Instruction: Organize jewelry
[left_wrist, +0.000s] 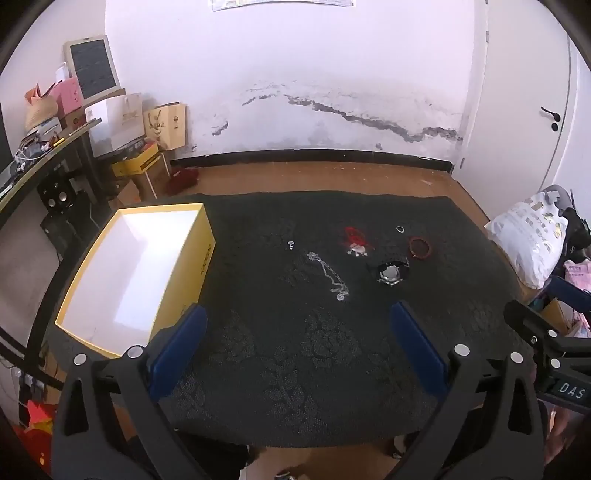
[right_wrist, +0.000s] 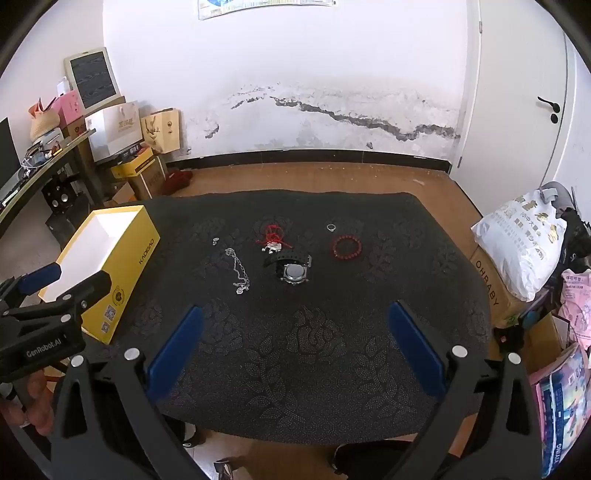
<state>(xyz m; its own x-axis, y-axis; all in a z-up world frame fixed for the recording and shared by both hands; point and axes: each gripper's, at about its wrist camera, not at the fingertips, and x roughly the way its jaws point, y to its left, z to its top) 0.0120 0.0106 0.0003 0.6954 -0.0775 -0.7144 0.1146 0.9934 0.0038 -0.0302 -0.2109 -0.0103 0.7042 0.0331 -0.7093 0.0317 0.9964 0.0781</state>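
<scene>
Black cloth (right_wrist: 314, 350) on our table bears the jewelry; we hold both tools, left (left_wrist: 297, 325) and right (right_wrist: 295, 325), spread wide and empty.

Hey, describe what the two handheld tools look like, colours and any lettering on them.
Both match: black plastic frames with triangular cut-outs and round silver fasteners, each carrying two flat blue finger pads. The left tool has white "GenRobot.AI" lettering on its side, seen from the right wrist view. The right tool shows "DAS" on its side in the left wrist view. No cables or sleeves show.
</scene>
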